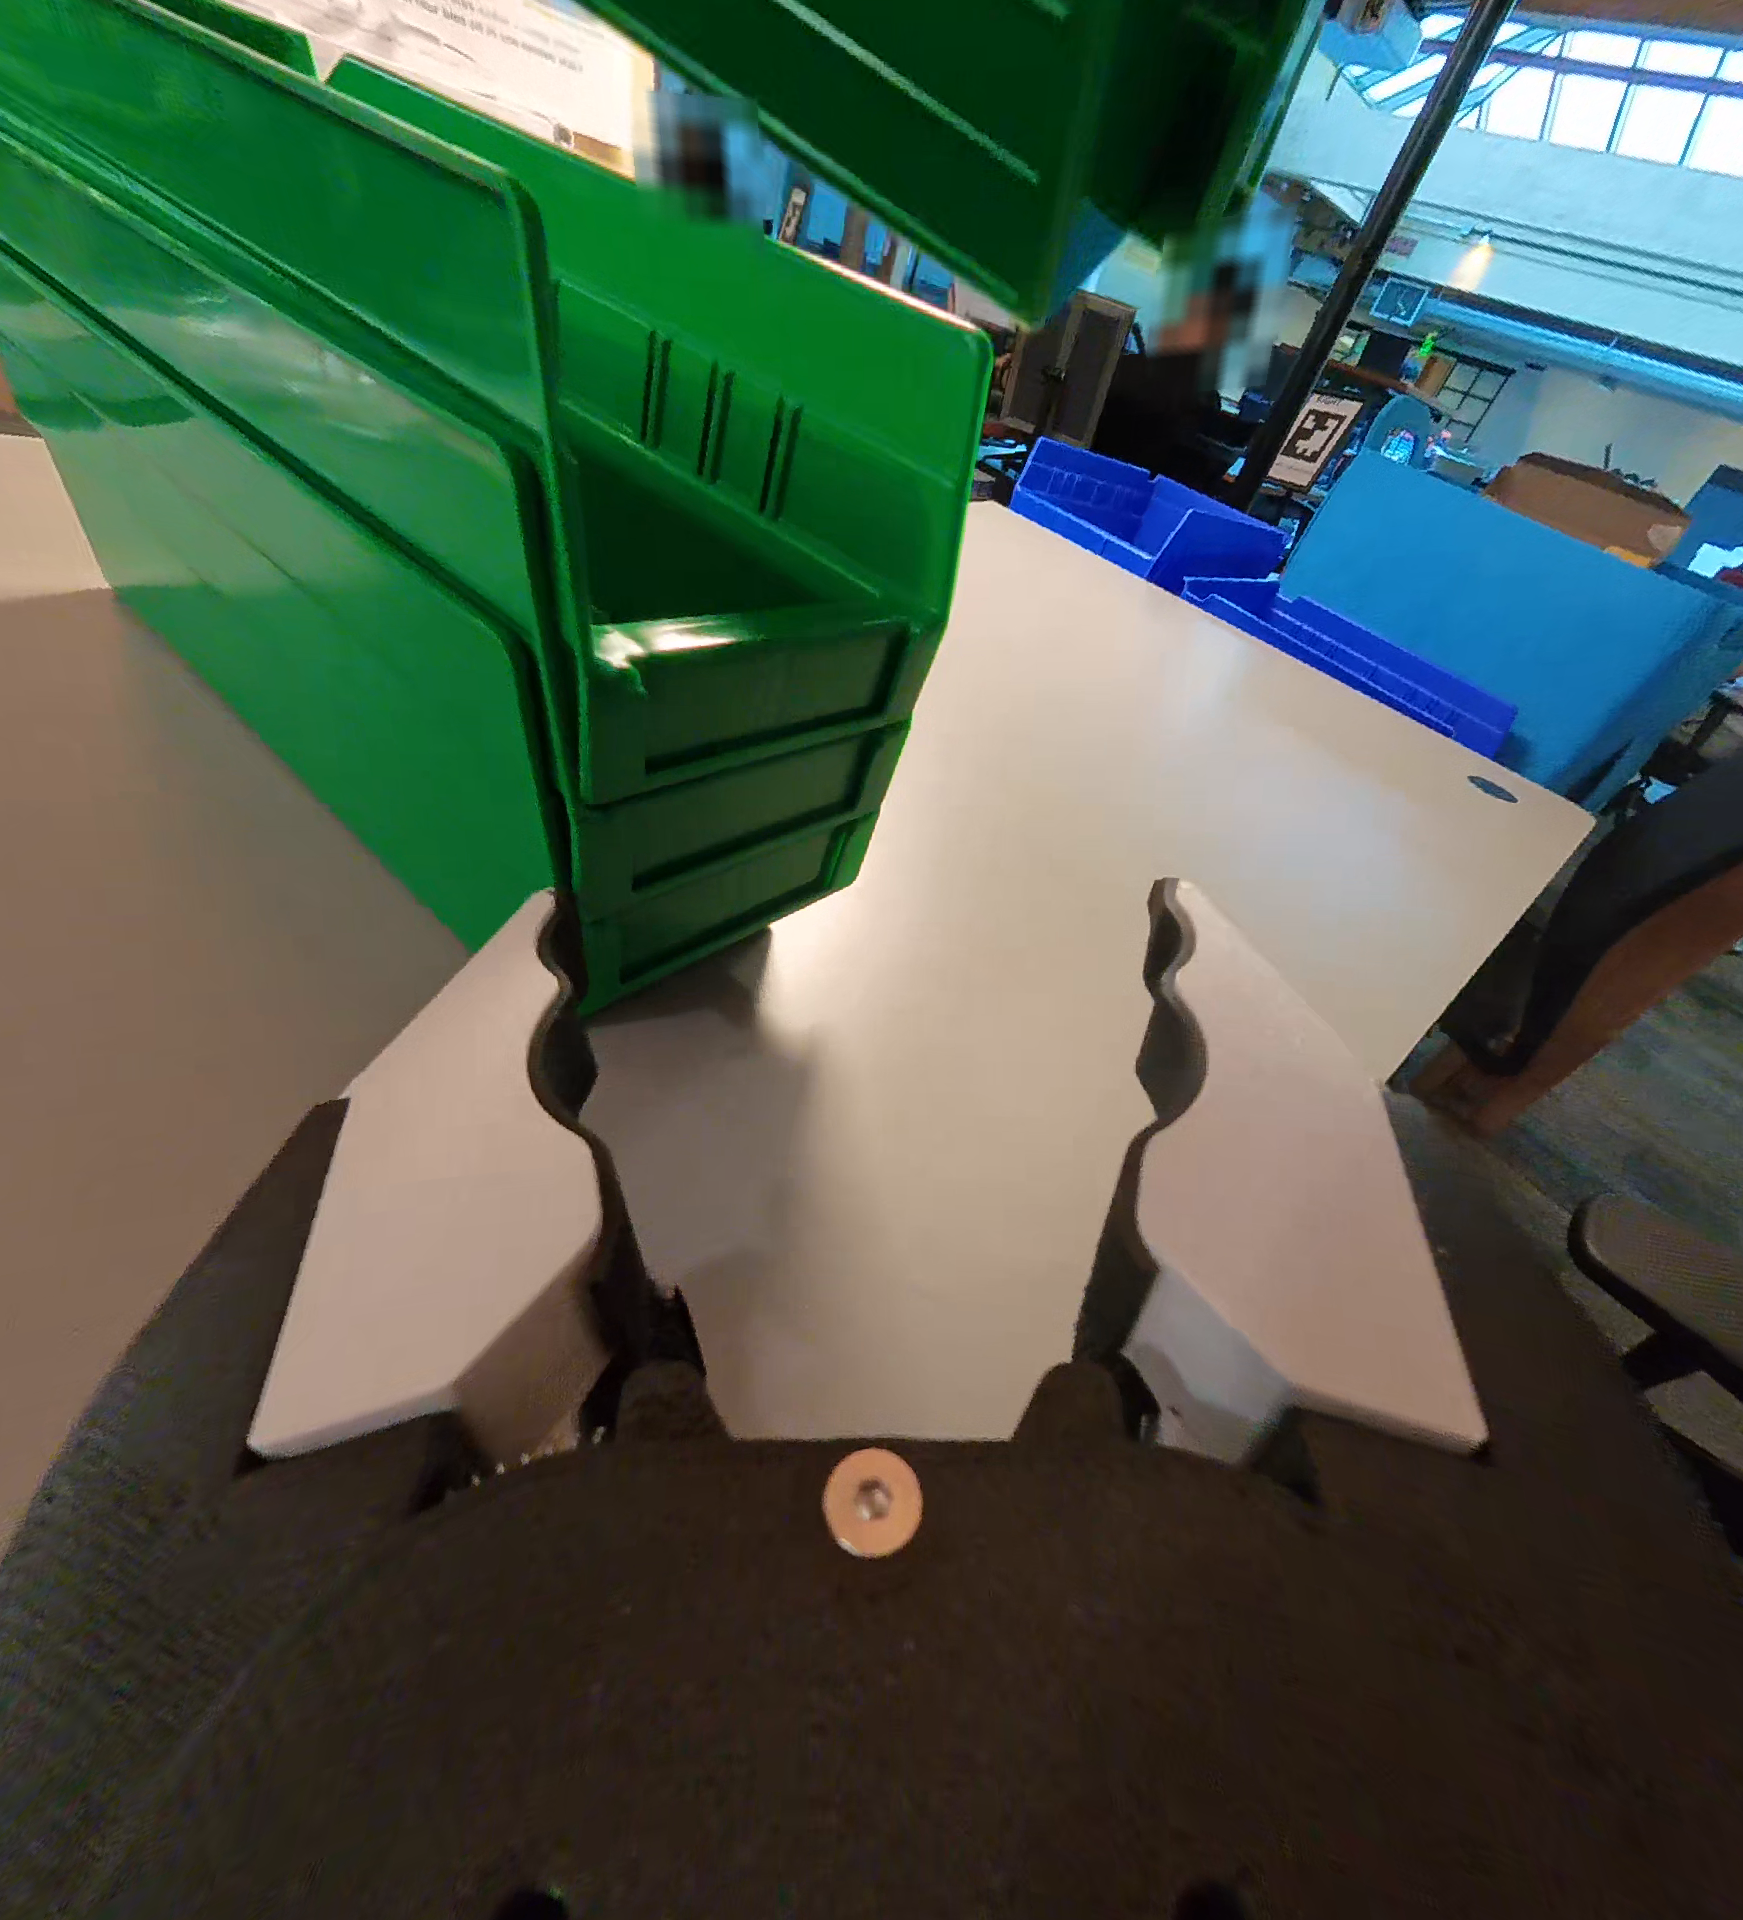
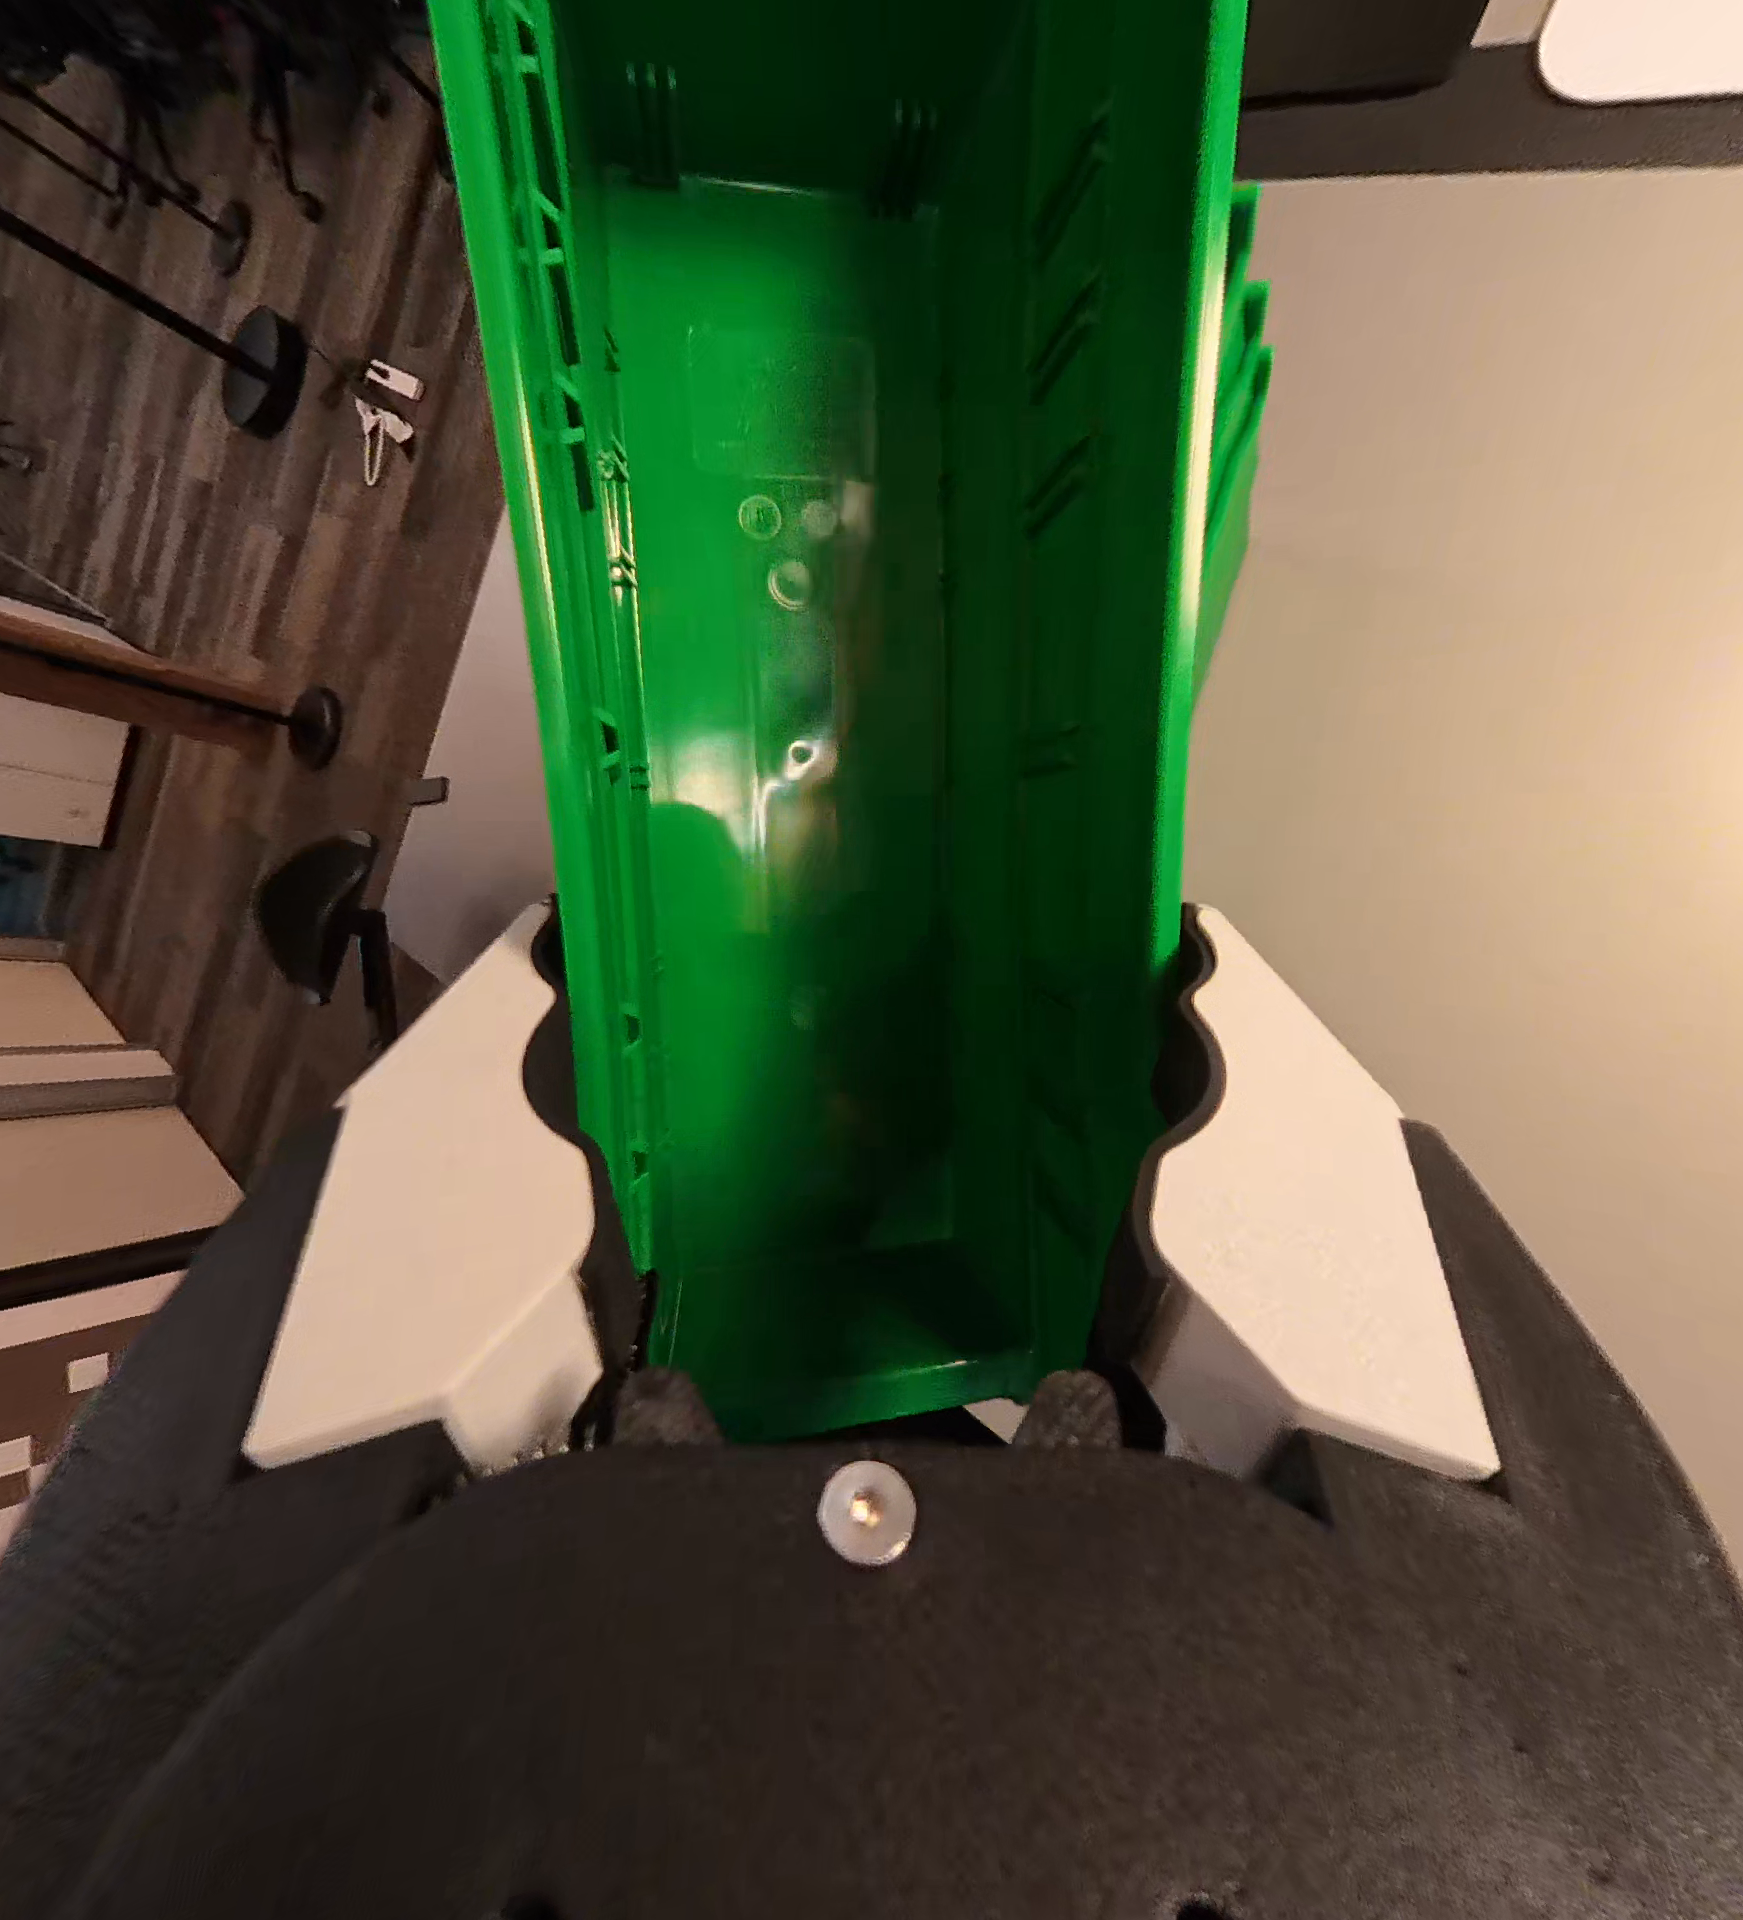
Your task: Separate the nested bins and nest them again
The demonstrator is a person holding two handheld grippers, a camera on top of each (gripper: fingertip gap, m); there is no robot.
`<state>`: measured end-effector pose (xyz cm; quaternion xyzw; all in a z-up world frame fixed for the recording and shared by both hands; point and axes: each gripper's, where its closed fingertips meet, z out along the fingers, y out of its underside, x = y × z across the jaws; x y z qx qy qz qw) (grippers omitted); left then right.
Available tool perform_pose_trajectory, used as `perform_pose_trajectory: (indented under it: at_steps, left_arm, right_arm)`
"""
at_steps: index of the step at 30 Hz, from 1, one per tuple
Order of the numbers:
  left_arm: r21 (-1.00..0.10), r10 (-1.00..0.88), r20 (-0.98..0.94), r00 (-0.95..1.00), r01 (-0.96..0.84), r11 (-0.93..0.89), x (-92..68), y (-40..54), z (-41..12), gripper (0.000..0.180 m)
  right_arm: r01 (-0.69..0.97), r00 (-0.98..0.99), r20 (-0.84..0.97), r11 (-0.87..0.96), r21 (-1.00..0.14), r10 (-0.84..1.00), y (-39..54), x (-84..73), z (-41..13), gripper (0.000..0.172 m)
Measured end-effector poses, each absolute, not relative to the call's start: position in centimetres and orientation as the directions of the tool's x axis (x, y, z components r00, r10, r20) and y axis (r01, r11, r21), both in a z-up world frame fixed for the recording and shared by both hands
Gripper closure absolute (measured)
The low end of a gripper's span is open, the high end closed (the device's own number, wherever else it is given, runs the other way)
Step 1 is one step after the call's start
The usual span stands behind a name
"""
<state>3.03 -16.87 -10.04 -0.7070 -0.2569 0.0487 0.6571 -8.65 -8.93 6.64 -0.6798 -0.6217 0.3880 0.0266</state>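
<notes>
The right hand-held gripper is rolled sideways, so the floor runs up the left of its view; its jaws stand wide, both pads pressed against the outer side walls of a green bin. This bin's long axis runs away along the fingers, open side toward the camera. The left hand-held gripper is level above the worktop, jaws wide with nothing between them, its left fingertip beside the nested green stack standing there.
</notes>
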Motion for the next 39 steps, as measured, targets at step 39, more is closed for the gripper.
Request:
perform_pose_trajectory:
  at_steps: [39]
  left_arm:
    - [-0.951,0.415,0.283,0.865,0.310,0.002,3.1,-16.9,-10.0,0.076]
  right_arm:
    - [0.776,0.122,0.137,-0.009,-0.630,0.983,-8.6,-12.6,2.5,0.052]
